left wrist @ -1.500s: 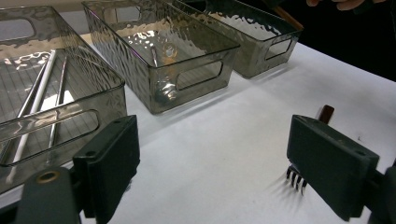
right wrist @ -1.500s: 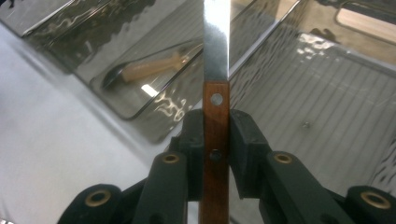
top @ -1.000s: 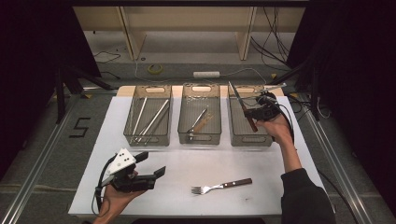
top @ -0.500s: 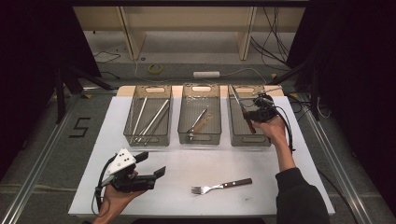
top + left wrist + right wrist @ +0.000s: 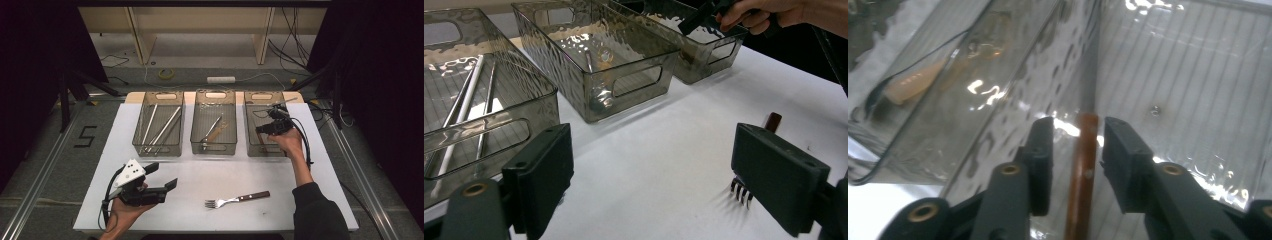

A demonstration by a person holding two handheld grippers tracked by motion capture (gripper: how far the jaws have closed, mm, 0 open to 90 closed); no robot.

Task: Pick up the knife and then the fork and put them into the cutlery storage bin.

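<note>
Fingers (image 5: 1125, 165) of my right gripper (image 5: 1075, 150) have just spread off the knife (image 5: 1083, 170); I'd lift straight out, clear of the bin (image 5: 250, 145).

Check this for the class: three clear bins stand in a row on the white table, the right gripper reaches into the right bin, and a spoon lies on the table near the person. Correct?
One slip: the utensil on the white table is a fork with a wooden handle, not a spoon; the high view shows its tines. The three bins and the right gripper in the right bin are right.

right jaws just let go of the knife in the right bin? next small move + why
Probably lift the right gripper straight up out of the right bin. Its jaws have just been opening; the brown-handled knife lies between them, pads apart from it, so it looks released. The fork waits on the table.
</note>
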